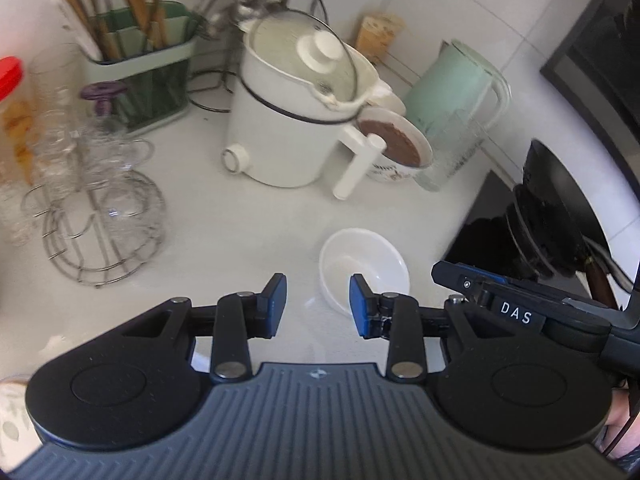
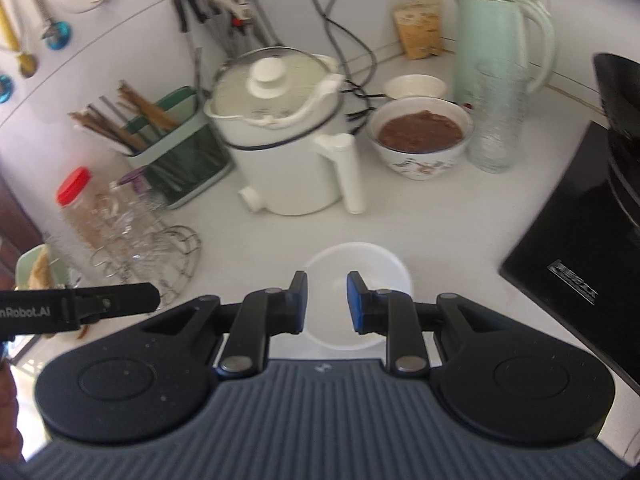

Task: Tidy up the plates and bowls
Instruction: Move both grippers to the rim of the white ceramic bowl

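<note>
- The right claw (image 2: 327, 303) has its jaws spread a little, with nothing between the pads; it hangs right above the white bowl (image 2: 357, 294), which shows through the gap.
- The left claw (image 1: 318, 305) stands wider apart and is also empty; it points at bare table (image 1: 248, 216), with the same bowl (image 1: 362, 268) just beside its right finger.
- The bowl sits upright and empty on the white table (image 2: 440, 220), near the front, apart from everything else.
- Behind it stand a white pot (image 2: 288, 140) with a glass lid, a patterned bowl (image 2: 420, 136) full of brown food, a smaller white bowl (image 2: 416, 85) further back, a glass (image 2: 496, 120) and a green kettle (image 2: 500, 40).
- To the left are a wire rack (image 2: 160, 264) of glasses and a chopstick holder (image 2: 176, 152); a black cooktop (image 2: 580, 264) lies to the right.
- Step in hand, as I judge it: the approach to the empty bowl, not yet gripped.
- The next move likely calls for the right claw to drop one finger inside the rim and one outside, then close and lift; the thin, slick wall could slip or tip.
</note>
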The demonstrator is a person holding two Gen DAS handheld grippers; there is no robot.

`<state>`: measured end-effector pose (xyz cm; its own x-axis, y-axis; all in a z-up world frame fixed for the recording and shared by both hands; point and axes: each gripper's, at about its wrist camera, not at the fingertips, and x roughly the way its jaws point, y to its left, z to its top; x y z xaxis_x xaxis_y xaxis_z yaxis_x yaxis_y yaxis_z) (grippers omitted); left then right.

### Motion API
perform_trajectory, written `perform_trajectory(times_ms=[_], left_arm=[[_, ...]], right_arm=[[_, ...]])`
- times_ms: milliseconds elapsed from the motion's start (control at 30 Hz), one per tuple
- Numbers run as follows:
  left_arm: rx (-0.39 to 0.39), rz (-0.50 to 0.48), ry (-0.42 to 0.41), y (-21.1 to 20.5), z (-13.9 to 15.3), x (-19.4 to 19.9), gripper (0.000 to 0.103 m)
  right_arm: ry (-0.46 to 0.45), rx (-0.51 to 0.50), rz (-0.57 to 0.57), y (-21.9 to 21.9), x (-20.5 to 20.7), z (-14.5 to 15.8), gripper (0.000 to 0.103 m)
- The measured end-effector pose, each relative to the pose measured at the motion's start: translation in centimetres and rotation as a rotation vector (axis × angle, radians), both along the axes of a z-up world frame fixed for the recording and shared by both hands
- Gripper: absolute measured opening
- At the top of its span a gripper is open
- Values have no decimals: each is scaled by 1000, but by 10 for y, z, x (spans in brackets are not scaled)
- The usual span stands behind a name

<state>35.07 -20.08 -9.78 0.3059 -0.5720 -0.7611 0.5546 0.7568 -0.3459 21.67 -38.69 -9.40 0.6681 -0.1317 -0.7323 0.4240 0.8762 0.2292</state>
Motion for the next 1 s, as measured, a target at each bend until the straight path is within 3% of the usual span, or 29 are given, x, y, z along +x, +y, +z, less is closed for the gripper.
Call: perform_trajectory(times_ms=[167, 333, 400, 467, 933, 1000], left_arm=[[-35, -47, 19, -28, -5, 10, 38], [-17, -91, 25, -53, -16, 19, 39], [-1, -92, 39, -61, -26, 25, 49], [31, -82, 46, -68, -38, 32, 56], [87, -79, 192, -101, -107, 66, 55], [95, -78, 194, -105, -112, 68, 50]], right_arm=[[7, 10, -53, -18, -3, -9, 26], [20, 40, -93, -32, -2, -19, 26], [37, 46, -94, -36, 1, -25, 26], [50, 50, -100, -40, 4, -31, 34], [121, 138, -116, -66, 29, -80, 37], [127, 133, -110, -67, 31, -84, 37]])
